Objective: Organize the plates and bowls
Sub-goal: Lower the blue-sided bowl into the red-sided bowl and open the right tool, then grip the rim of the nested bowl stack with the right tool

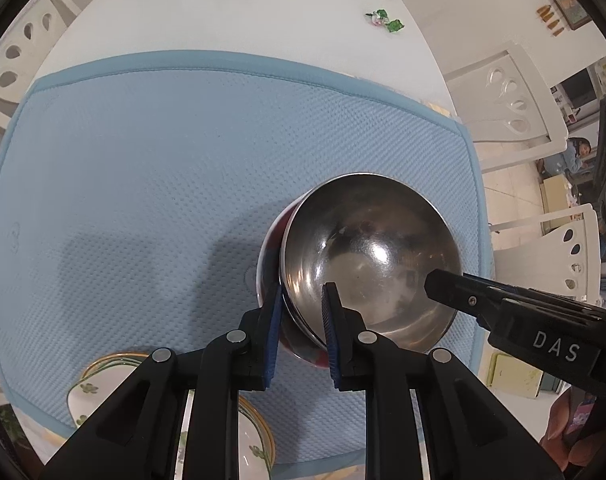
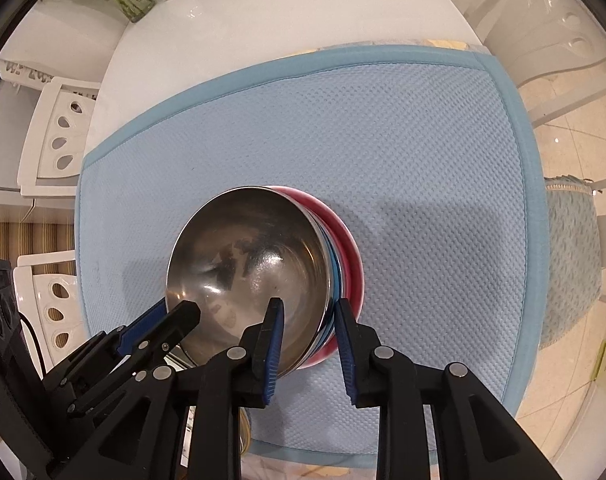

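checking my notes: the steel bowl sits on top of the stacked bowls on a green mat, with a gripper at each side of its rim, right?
Not quite: the mat is light blue, not green, as the right wrist view shows. The rest holds: the steel bowl sits on top of the stacked bowls, with the left gripper and right gripper at opposite sides of its rim.

We hold both grippers pointing steeply down, one at each side of the same stack. Our left gripper (image 1: 303, 320) has its blue pads astride the rim at seven o'clock, a narrow gap showing on either side. Our right gripper (image 2: 307, 322) straddles the opposite rim at five o'clock, pads likewise just clear. Each gripper's black fingers reach into the other's view from the side.
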`<state>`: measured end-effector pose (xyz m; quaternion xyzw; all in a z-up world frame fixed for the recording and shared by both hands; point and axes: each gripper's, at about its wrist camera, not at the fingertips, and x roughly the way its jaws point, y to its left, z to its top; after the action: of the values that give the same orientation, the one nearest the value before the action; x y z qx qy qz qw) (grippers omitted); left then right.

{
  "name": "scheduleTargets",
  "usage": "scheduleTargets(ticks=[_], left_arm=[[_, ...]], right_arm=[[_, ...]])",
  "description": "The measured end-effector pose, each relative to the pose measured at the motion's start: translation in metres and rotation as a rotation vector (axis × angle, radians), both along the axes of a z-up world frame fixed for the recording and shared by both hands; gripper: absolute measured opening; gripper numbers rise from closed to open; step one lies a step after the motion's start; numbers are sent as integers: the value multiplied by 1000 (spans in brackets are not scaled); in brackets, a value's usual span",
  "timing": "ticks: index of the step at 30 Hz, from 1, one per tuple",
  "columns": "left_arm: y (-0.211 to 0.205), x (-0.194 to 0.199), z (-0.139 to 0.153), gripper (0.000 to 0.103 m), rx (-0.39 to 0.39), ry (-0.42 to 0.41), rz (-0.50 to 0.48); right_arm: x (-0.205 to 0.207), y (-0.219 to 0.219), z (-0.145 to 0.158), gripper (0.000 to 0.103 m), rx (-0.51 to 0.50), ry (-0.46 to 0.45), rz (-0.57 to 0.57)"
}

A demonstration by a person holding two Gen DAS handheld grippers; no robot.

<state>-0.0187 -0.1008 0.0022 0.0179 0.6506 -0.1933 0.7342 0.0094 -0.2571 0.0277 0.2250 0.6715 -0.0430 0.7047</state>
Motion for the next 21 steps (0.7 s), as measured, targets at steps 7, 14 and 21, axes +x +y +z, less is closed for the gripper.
scheduleTargets(ticks=[7,14,21], left_arm=[[6,-1,3,17,-2,2,18],[12,0,10,28,17,-7,39],[18,3,20,62,21,-52,63]], right_arm=[[2,2,5,33,-4,1,8],[0,2,13,50,-5,-20,8],[-1,-2,32,52,3,-71,15]])
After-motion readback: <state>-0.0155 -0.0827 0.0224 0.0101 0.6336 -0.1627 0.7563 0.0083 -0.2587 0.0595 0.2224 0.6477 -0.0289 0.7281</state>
